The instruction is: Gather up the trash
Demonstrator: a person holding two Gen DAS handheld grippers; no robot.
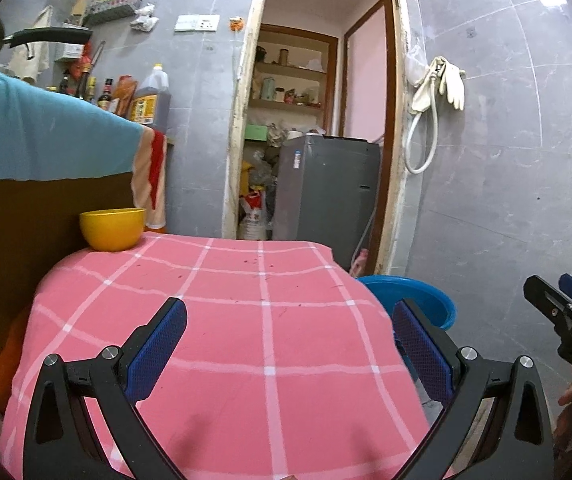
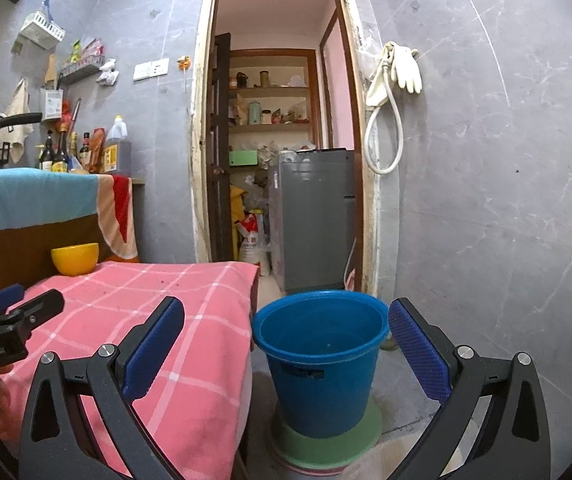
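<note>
At the far left a yellow bowl (image 1: pixel 112 229) stands at the back corner of the table, just beside a brown board with a blue cloth (image 1: pixel 38 132) hanging over its top. Behind this cloth only the upper parts of some bottles (image 2: pixel 66 152) can be seen. The table is covered with a pink checked cloth (image 1: pixel 246 320). On it lie only very small dark specks, too small to tell what they are; no clear piece of trash can be made out.

The left gripper (image 1: pixel 286 344) hangs above the near part of the pink cloth. Its jaws stand wide apart and there is nothing between them.

To the right of the table, on the floor, stands a blue bucket (image 2: pixel 321 360) on a green disc (image 2: pixel 365 436). Its inside looks dark, and I cannot tell what is in it. In the left wrist view the table hides most of the bucket.

The right gripper (image 2: pixel 286 344) is in front of the table edge and the bucket, jaws also wide apart, holding nothing. Its lower parts are cut off by the frame.

Behind, an open doorway shows shelves and a grey appliance (image 2: pixel 313 212).
</note>
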